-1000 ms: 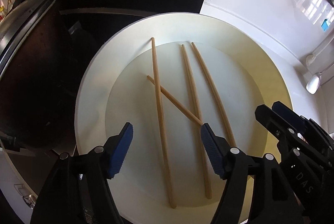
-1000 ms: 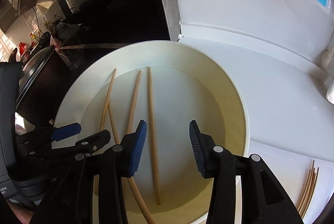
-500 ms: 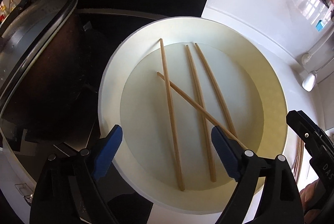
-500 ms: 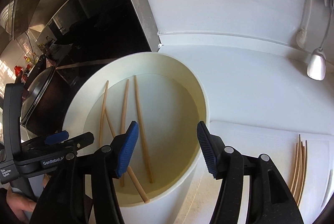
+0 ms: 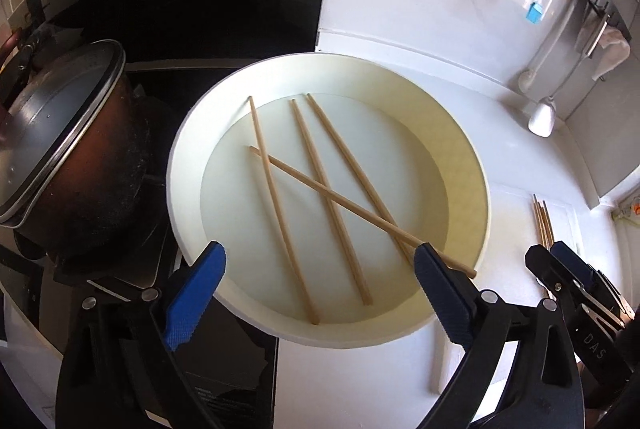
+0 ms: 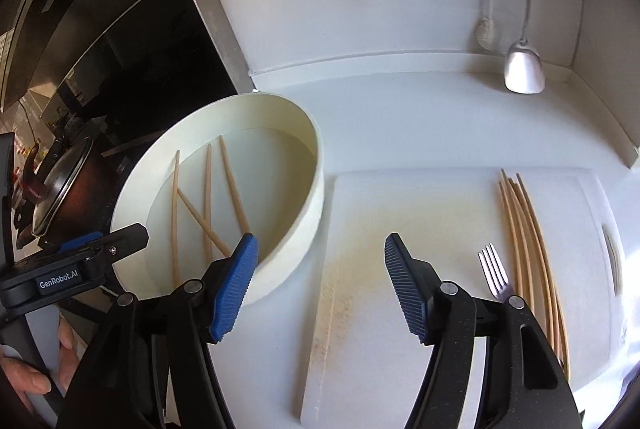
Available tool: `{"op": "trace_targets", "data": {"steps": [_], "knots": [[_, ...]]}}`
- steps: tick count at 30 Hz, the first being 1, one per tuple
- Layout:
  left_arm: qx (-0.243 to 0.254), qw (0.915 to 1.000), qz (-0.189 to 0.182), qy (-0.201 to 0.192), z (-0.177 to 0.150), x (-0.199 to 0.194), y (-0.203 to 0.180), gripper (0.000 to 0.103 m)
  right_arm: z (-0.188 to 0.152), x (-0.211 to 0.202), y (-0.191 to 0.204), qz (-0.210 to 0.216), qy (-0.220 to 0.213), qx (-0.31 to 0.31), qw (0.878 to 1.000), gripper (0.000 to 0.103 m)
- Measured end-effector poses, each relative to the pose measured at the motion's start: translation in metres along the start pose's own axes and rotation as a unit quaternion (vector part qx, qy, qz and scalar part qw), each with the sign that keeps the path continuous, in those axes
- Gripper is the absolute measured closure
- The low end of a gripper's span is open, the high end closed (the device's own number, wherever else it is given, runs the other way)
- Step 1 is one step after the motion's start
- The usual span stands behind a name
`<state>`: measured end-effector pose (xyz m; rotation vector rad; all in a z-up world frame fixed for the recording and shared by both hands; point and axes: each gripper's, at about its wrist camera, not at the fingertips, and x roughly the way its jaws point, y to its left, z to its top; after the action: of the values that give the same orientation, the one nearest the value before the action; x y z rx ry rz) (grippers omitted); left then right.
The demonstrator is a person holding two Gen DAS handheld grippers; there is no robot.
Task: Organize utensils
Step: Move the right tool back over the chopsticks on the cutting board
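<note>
While both claws have just been opening w/ nothing between them, left claw [image 5: 318,287] & right claw [image 6: 320,287] hang spread. Four chopsticks [image 5: 320,189] lie in cream bowl [image 5: 192,133]; pot [image 5: 72,149] beside it. More chopsticks [image 6: 528,249] + fork [image 6: 494,271] on cutting board [image 6: 400,309], white worktop [image 6: 400,117].

The chopsticks [image 5: 320,189] look like pale matt wood. The basin [image 5: 460,157] is smooth cream plastic. The fork [image 6: 494,271] is shiny metal.

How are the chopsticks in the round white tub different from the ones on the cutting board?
The chopsticks in the tub lie loose and spread out, one slanting across others; the chopsticks on the cutting board sit gathered in one tight bundle. The tub holds four; the board bundle lies beside a fork. Both sets are plain light wood, lying flat.
</note>
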<state>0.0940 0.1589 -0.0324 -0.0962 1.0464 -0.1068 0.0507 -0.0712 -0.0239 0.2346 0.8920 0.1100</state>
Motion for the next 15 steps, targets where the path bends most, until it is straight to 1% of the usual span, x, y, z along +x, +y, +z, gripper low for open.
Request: {"op": "trace_targets", "data": {"steps": [5, 7, 8, 11, 15], "knots": [[0.035, 0.9985, -0.041, -0.005, -0.008, -0.007, -0.03, 0.006, -0.022, -0.027, -0.029, -0.039, -0.016, 0.032, 0.999, 0.037], [0.051, 0.9972, -0.054, -0.01, -0.011, -0.009, -0.047, 0.006, -0.03, -0.041, -0.045, -0.05, -0.027, 0.05, 0.997, 0.035], [0.061, 0.9963, -0.059, -0.012, -0.014, -0.011, -0.056, 0.006, -0.033, -0.048, -0.054, -0.057, -0.032, 0.059, 0.996, 0.031], [0.091, 0.9933, -0.069, -0.015, -0.022, -0.015, -0.085, 0.006, -0.046, -0.064, -0.081, -0.079, -0.044, 0.08, 0.993, 0.03], [0.113, 0.9905, -0.075, -0.024, -0.04, -0.018, -0.12, 0.006, -0.063, -0.077, -0.119, -0.103, -0.039, 0.101, 0.989, 0.03]]}}
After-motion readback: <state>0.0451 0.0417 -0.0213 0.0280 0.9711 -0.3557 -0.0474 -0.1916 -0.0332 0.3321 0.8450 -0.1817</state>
